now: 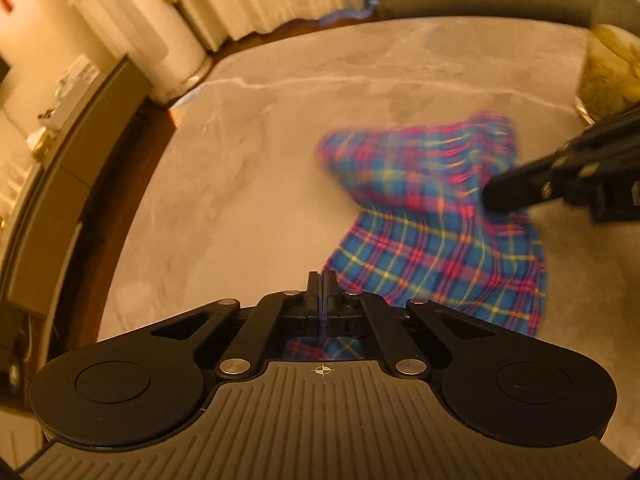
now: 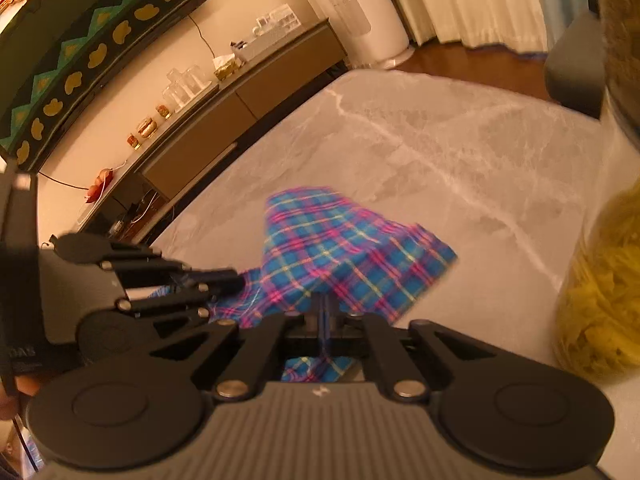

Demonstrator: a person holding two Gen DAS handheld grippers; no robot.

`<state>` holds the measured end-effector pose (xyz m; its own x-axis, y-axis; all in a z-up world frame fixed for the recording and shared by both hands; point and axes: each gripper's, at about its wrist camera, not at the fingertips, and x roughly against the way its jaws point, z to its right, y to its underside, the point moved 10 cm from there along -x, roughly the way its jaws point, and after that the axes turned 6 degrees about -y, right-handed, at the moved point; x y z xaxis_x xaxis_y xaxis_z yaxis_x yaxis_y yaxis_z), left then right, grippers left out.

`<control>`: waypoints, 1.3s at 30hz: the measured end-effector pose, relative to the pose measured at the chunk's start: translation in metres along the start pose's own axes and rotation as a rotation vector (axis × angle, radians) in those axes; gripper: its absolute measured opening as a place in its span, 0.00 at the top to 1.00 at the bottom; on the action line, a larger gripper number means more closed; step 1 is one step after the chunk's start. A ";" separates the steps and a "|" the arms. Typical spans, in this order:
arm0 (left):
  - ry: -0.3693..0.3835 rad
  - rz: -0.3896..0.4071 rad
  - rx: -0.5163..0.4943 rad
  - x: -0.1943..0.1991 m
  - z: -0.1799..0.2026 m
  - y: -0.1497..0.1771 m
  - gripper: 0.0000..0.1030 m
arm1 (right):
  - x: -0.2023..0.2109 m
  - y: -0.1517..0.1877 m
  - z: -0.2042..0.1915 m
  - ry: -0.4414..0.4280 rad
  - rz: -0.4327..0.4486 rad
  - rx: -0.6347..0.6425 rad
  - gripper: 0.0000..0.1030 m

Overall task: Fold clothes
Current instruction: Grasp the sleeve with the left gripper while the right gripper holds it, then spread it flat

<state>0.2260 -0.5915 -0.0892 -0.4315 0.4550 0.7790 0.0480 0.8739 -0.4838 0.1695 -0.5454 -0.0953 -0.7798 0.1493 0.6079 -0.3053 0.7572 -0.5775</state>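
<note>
Grey marble tabletop [image 2: 460, 152] beside a sideboard [image 2: 240, 104] carried the blurred plaid cloth [image 2: 344, 256], pinched by both closed tongs, left gripper [image 1: 321, 280] and right gripper [image 2: 325, 300], its edges smeared.

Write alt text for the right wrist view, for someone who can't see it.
A blue and pink plaid cloth is pinched in the shut right gripper, draping over a grey marble table. The left gripper grips its left edge; a jar of yellow contents stands at right.
</note>
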 end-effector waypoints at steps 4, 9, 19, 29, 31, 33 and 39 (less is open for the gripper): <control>-0.098 0.031 0.263 -0.002 -0.046 0.004 1.00 | 0.008 -0.018 -0.007 0.105 0.126 0.145 0.99; -0.176 0.020 0.421 -0.008 -0.070 0.014 0.65 | -0.003 -0.008 0.004 0.259 0.096 0.250 0.85; -0.239 0.128 0.678 0.100 -0.104 0.101 0.61 | -0.044 0.002 -0.042 0.101 0.004 0.528 0.64; -0.537 -0.033 0.783 0.320 -0.063 0.375 0.45 | -0.027 0.008 -0.035 0.308 -0.034 0.603 0.68; -0.628 -0.114 0.879 0.364 -0.061 0.455 0.42 | -0.001 0.021 -0.069 0.210 -0.007 0.655 0.67; -0.731 -0.224 1.005 0.403 -0.062 0.541 0.41 | 0.034 0.049 -0.112 0.034 -0.011 0.708 0.59; -0.773 -0.333 1.348 0.438 -0.063 0.699 0.41 | 0.086 0.173 -0.191 -0.376 -0.253 0.714 0.57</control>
<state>0.1269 0.2291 -0.0610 -0.6134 -0.2774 0.7395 -0.7562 -0.0640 -0.6512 0.1542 -0.2802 -0.0391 -0.7327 -0.2879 0.6166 -0.6687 0.1364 -0.7309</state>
